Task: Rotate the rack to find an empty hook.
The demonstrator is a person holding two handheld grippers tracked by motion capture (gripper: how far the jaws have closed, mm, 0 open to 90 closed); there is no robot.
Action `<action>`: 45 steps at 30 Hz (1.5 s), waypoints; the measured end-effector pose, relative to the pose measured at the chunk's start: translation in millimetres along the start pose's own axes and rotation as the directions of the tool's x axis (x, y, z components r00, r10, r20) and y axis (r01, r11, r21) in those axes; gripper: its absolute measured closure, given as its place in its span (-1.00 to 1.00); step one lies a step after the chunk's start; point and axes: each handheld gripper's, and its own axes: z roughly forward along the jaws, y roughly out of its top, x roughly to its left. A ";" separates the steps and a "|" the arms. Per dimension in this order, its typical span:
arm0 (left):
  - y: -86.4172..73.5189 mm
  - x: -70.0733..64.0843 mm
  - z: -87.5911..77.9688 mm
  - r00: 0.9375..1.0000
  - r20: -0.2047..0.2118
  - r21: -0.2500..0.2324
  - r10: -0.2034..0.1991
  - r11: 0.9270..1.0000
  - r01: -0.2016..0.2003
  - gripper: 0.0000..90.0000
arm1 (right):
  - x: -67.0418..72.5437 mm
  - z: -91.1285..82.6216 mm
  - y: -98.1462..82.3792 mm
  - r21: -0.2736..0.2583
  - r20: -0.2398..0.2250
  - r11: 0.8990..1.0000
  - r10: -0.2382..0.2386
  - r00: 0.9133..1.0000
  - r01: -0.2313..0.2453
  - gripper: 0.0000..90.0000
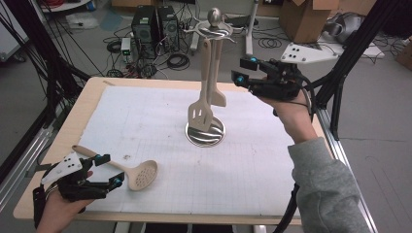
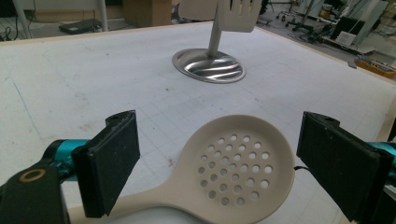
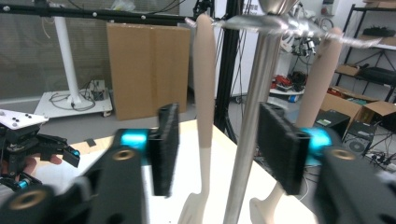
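A steel utensil stand (image 1: pixel 214 34) rises from its round base (image 1: pixel 216 137) at the table's middle. A beige slotted spatula (image 1: pixel 200 114) and a second beige utensil (image 1: pixel 218 97) hang from its top. My right gripper (image 1: pixel 242 69) is held in the air just right of the stand, jaws open. In the right gripper view the right gripper (image 3: pixel 219 144) faces a hanging handle (image 3: pixel 204 79) and the stand's pole (image 3: pixel 254 116), touching neither. My left gripper (image 1: pixel 110 170) rests open at the front left. The beige skimmer spoon (image 2: pixel 233 163) lies on the table between its pads (image 2: pixel 114 161).
A white gridded mat (image 1: pixel 160 126) covers the wooden table (image 1: pixel 82 111). Beyond the far edge the floor holds computer towers (image 1: pixel 154 24), cables and cardboard boxes (image 1: pixel 303 19). Black frame posts (image 1: pixel 350 53) stand at the right. The mat is bare between the spoon and the stand.
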 end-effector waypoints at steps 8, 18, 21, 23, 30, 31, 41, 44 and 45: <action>6.6 -3.4 -1.7 1.000 0.024 -0.046 0.003 0.999 -0.002 -0.70 | 11.7 -2.1 -28.2 0.010 0.035 0.999 0.040 0.999 -0.040 -0.50; 6.6 -6.8 1.8 1.000 0.013 -0.048 0.015 0.999 -0.014 -0.70 | 24.3 -11.2 -64.7 0.015 0.026 0.998 0.057 0.998 -0.058 -0.67; 6.2 -6.1 3.2 1.000 0.010 -0.041 0.019 0.999 -0.019 -0.70 | 25.3 -13.6 -72.1 0.019 0.028 0.998 0.059 0.998 -0.060 -0.67; 5.7 -6.3 3.4 1.000 0.007 -0.039 0.017 0.999 -0.017 -0.70 | 25.8 -14.3 -76.0 0.021 0.033 0.998 0.056 0.998 -0.057 -0.67; 5.4 -7.3 3.7 1.000 0.010 -0.033 0.020 0.999 -0.019 -0.70 | 30.5 -18.2 -87.7 0.043 0.025 0.997 0.056 0.998 -0.057 -0.67; 5.4 -7.0 3.7 1.000 0.010 -0.032 0.020 0.999 -0.020 -0.70 | 31.3 -18.7 -88.7 0.050 0.024 0.997 0.054 0.998 -0.055 -0.67; 4.7 -6.5 3.8 1.000 0.006 -0.031 0.014 0.999 -0.014 -0.70 | 35.0 -29.9 -105.3 0.062 0.014 0.997 0.049 0.999 -0.050 -0.67; 3.9 -6.7 5.8 1.000 0.012 -0.018 0.018 1.000 -0.018 -0.70 | 33.1 -35.6 -112.8 0.059 0.029 0.996 0.061 0.998 -0.062 -0.67; 3.5 -6.8 6.7 1.000 0.014 -0.014 0.017 1.000 -0.017 -0.70 | 32.8 -37.9 -115.4 0.058 0.032 0.996 0.068 0.997 -0.070 -0.67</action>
